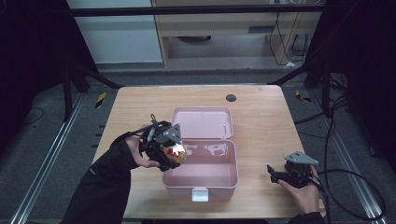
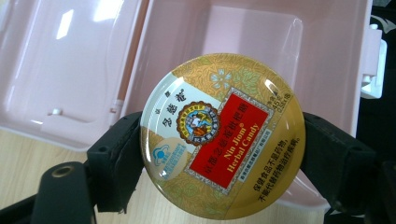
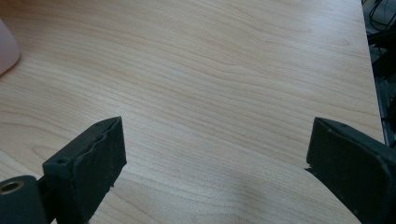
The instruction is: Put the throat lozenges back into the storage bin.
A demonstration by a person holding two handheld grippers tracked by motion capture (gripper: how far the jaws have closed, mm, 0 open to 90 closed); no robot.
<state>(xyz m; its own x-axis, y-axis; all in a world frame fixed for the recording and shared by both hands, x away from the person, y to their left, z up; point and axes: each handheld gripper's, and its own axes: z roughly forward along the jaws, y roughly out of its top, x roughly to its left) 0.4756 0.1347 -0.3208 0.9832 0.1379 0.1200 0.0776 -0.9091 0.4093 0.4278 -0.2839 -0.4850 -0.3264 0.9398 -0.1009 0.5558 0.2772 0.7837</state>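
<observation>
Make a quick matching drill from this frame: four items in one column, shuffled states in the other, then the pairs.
Items
1. left gripper
2. right gripper
3. pink box
4. candy tin

States
A. lid swung open, flat on the table
B. open, nothing between its jaws
C. shut on the round tin
D. gold with a red label, held over the box

Pairs: 1-C, 2-B, 3-A, 4-D

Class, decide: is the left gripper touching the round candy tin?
Touching. In the left gripper view, both black jaws of the left gripper press against opposite edges of the candy tin, holding it above the open pink box.
</observation>
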